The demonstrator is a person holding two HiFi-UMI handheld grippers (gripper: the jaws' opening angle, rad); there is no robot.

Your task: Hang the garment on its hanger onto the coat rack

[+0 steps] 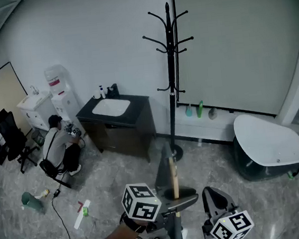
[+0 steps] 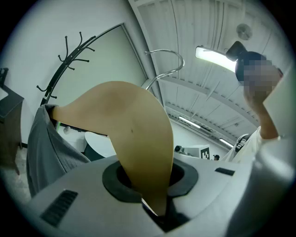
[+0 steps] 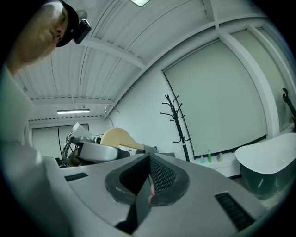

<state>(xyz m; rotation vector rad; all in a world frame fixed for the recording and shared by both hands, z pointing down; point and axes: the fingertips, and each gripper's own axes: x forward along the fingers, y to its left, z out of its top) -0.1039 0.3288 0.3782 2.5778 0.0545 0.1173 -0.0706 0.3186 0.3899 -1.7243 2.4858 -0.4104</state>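
Observation:
A black coat rack (image 1: 173, 76) stands against the back wall, with bare hooks at its top. My left gripper (image 1: 175, 199) is low in the head view, shut on a pale wooden hanger (image 1: 173, 178). A grey garment (image 1: 163, 169) hangs from the hanger's far end. In the left gripper view the hanger (image 2: 136, 139) fills the jaws, its metal hook (image 2: 164, 65) points up, and the garment (image 2: 46, 148) droops at left below the coat rack (image 2: 60, 76). My right gripper (image 1: 213, 195) sits beside it, shut on nothing (image 3: 147, 181). The rack (image 3: 178, 120) stands well ahead.
A dark vanity with a white sink (image 1: 118, 119) is left of the rack, and a white bathtub (image 1: 269, 143) is at right. A person (image 1: 60, 149) crouches on the floor at left near a water dispenser (image 1: 62, 96) and an office chair (image 1: 11, 139). Bottles (image 1: 193, 110) line a low ledge.

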